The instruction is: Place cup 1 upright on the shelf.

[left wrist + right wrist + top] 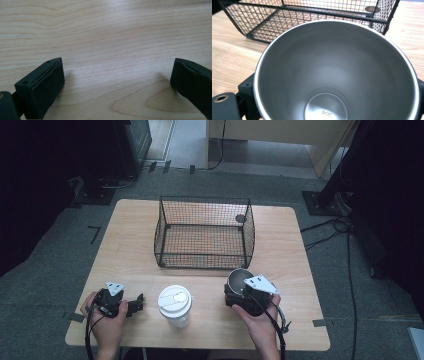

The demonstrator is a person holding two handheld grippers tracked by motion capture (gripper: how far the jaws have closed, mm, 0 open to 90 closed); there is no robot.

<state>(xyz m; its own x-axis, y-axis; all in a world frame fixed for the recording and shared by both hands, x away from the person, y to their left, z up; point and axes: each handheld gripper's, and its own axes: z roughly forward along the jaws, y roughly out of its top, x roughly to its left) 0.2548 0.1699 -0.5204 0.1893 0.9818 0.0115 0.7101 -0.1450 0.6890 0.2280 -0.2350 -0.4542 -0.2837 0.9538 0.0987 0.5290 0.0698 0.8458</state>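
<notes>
1. The right gripper (239,292) is clamped on a round stainless-steel cup (337,72), near the surface's front right corner, just before the black wire-mesh basket (205,232).
2. The left gripper (117,82) rests near the front left corner, jaws wide apart over the light wooden surface (112,37).
3. A white lidded paper cup (175,305) stands upright between them at the front edge.

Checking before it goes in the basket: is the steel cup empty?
Empty: the steel cup, between the right gripper's jaws, shows its bare bottom stamped 304.
</notes>
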